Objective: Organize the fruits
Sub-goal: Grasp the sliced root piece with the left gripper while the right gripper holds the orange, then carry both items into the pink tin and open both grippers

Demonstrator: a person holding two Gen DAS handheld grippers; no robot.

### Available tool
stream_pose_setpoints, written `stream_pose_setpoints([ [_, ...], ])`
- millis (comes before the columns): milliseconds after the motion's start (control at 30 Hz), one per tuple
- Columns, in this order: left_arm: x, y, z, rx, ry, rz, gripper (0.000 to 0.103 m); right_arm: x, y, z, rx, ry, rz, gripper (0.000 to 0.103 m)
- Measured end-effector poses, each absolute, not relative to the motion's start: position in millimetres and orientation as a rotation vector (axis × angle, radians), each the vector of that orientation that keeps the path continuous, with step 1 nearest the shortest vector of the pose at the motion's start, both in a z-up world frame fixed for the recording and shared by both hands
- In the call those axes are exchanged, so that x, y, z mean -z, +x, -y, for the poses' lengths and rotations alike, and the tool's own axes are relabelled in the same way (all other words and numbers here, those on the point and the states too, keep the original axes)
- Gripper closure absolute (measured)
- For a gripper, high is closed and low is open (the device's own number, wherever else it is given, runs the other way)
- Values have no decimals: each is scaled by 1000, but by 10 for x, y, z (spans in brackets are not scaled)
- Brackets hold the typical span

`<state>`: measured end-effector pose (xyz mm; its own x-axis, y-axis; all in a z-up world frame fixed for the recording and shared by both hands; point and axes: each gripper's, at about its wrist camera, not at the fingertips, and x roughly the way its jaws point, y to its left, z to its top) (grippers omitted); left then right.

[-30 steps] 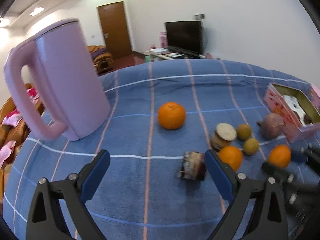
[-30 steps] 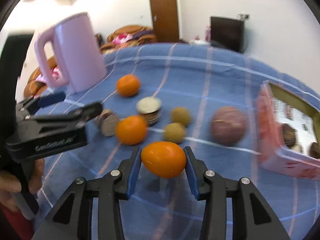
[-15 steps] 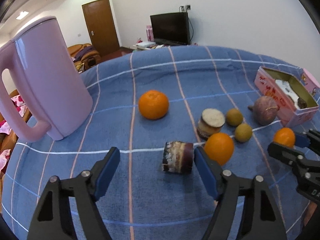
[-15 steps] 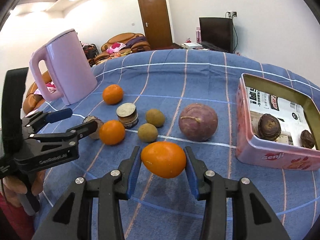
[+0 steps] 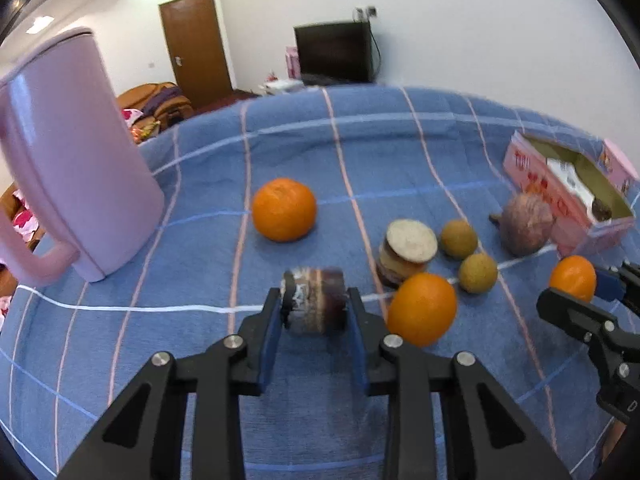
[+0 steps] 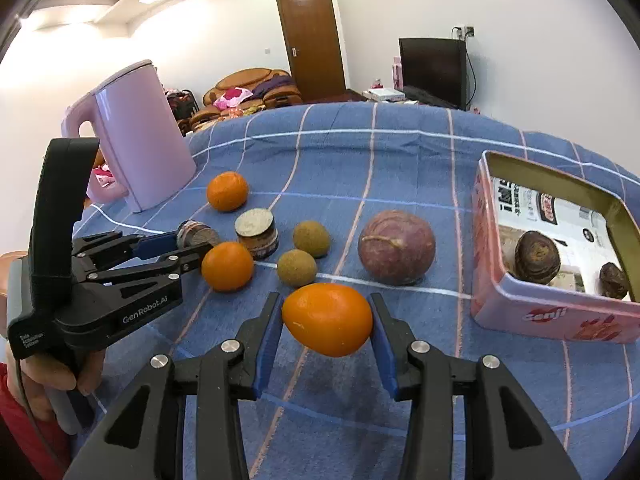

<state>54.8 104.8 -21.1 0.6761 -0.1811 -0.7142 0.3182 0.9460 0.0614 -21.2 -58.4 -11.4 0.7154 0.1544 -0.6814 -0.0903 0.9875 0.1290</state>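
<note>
My left gripper (image 5: 314,308) is shut on a small dark cylindrical jar (image 5: 316,300) lying on its side on the blue cloth; it also shows in the right wrist view (image 6: 196,234). My right gripper (image 6: 326,318) is shut on an orange (image 6: 327,319) and holds it above the cloth; it shows in the left wrist view (image 5: 573,278). Two more oranges (image 6: 227,191) (image 6: 227,266), two small brown fruits (image 6: 311,239) (image 6: 297,268) and a purple passion fruit (image 6: 396,253) lie on the cloth.
A pink kettle (image 6: 138,136) stands at the left. A second jar (image 6: 256,232) stands upright among the fruit. A pink tin box (image 6: 552,312) at the right holds two dark round fruits (image 6: 536,257). A TV and a sofa are beyond the table.
My left gripper has moved forward and closed on the lying jar. My right gripper still holds the orange, nearly unmoved.
</note>
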Motion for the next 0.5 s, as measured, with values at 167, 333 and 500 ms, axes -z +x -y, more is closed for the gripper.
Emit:
stream_pose_setpoints([
  [167,75,497,-1158,229,109,-686,70,-11,-270,671,-125,100,-697,59],
  [333,0,432,-1143,212,61,-639,70,-106,-292,775,-108,101,-651,59],
  [500,4,389,-1005,219,56,-641,70,-120,-306,869,-63,52,-631,59],
])
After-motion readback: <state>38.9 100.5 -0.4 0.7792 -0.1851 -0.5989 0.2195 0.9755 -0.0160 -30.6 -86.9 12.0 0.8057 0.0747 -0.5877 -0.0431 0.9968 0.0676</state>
